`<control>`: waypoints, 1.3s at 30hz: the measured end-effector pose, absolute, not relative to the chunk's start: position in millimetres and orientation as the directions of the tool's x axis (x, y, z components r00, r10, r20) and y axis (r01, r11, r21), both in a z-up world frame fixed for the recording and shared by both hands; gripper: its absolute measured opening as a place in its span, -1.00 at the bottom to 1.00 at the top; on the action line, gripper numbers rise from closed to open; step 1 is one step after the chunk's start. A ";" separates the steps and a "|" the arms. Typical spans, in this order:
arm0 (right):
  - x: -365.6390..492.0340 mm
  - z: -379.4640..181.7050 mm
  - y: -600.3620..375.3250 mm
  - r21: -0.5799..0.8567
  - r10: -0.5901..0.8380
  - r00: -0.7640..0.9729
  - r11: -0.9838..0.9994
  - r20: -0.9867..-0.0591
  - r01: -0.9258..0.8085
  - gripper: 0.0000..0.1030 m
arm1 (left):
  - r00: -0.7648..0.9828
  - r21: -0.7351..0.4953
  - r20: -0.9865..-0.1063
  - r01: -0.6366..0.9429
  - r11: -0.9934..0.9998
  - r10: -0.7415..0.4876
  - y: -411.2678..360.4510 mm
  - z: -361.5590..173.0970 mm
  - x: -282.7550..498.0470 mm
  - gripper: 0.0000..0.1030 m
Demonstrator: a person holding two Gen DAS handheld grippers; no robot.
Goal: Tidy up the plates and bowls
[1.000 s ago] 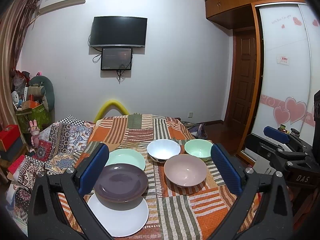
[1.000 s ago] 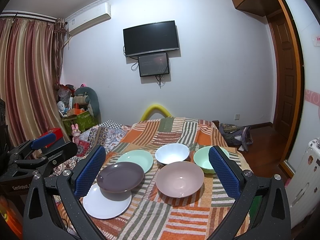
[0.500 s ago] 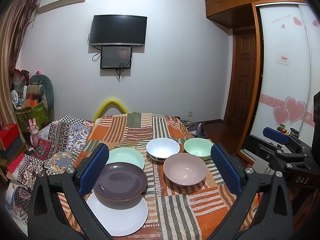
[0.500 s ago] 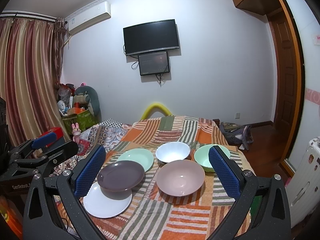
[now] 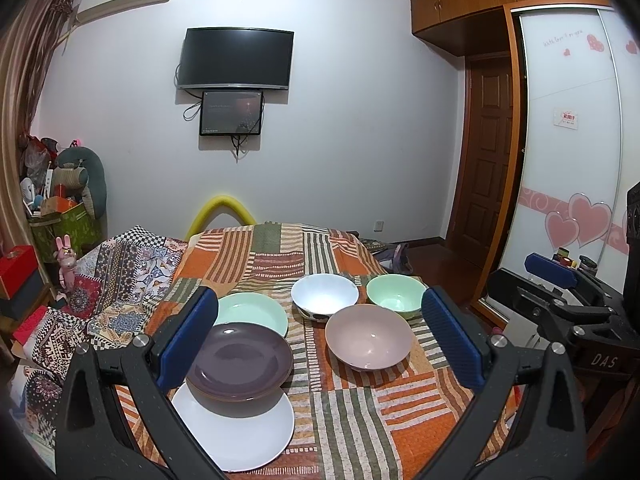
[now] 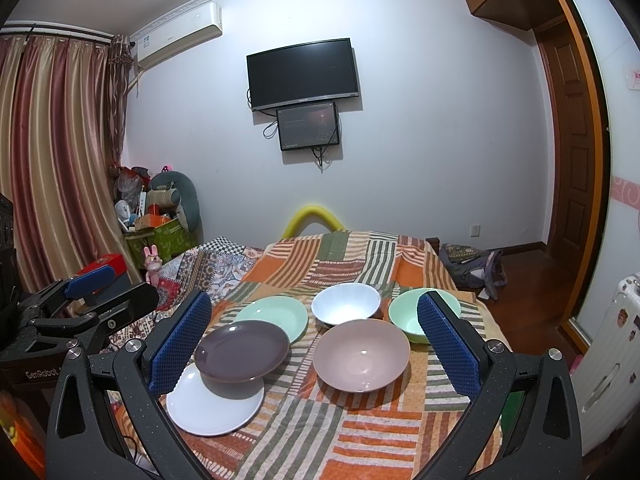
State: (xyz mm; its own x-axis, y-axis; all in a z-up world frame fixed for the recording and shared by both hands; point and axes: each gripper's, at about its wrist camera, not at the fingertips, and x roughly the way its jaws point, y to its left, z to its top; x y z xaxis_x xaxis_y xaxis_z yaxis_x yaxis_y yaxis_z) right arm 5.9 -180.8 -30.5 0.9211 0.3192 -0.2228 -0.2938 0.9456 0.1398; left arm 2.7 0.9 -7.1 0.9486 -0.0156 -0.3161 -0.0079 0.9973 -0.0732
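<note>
On the patchwork-covered table a purple plate rests on a white plate, with a green plate behind. A white bowl, a green bowl and a pink bowl stand to the right. The right wrist view shows the same purple plate, white plate, green plate, white bowl, green bowl and pink bowl. My left gripper and right gripper are open and empty, held back from the dishes.
The table cloth hangs over the table's edges. A patterned covered seat is at the left, with boxes and toys by the curtain. A door and wardrobe are at the right. A bag lies on the floor.
Both views have shifted only slightly; the dishes sit a touch higher in the left wrist view. Nothing was picked up or released.
</note>
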 end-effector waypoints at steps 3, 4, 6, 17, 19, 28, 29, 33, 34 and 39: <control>5.9 -29.7 -181.0 0.139 0.319 0.921 0.945 -0.223 -0.294 0.99 | 0.948 -0.073 -0.317 -0.006 0.997 -0.017 0.9 -7.7 3.0 1.00; 5.7 -30.4 -180.7 0.139 0.320 0.921 0.945 -0.223 -0.294 0.99 | 0.948 -0.073 -0.318 -0.007 0.997 -0.017 0.9 -7.8 3.1 1.00; 5.9 -30.4 -180.7 0.139 0.320 0.921 0.945 -0.223 -0.295 0.99 | 0.948 -0.073 -0.317 -0.006 0.997 -0.018 0.9 -7.9 3.1 1.00; 12.4 -41.9 -174.3 0.140 0.323 0.913 0.945 -0.249 -0.296 0.99 | 0.943 -0.072 -0.331 -0.003 0.997 -0.021 6.0 -15.9 9.9 1.00; 17.0 -46.9 -170.7 0.142 0.326 0.908 0.944 -0.265 -0.298 0.99 | 0.939 -0.075 -0.344 -0.001 0.997 -0.025 11.3 -20.0 14.0 1.00; 49.1 -67.1 -151.3 0.161 0.364 0.851 0.931 -0.379 -0.327 0.80 | 0.901 -0.107 -0.433 -0.090 0.990 0.035 68.9 -44.9 42.3 0.81; 52.1 -69.1 -149.9 0.163 0.368 0.845 0.930 -0.389 -0.330 0.79 | 0.892 -0.102 -0.450 -0.106 0.989 0.049 77.5 -49.9 47.6 0.80; 69.7 -81.4 -137.2 0.165 0.379 0.813 0.925 -0.442 -0.342 0.64 | 0.865 -0.089 -0.495 -0.149 0.985 0.086 103.8 -68.7 61.6 0.72; 72.6 -82.2 -135.1 0.163 0.380 0.807 0.925 -0.452 -0.343 0.59 | 0.857 -0.085 -0.506 -0.157 0.984 0.093 111.0 -73.3 65.5 0.71; 98.7 -101.8 -114.9 0.165 0.388 0.759 0.920 -0.523 -0.357 0.39 | 0.813 -0.080 -0.571 -0.189 0.979 0.110 146.7 -101.3 89.4 0.64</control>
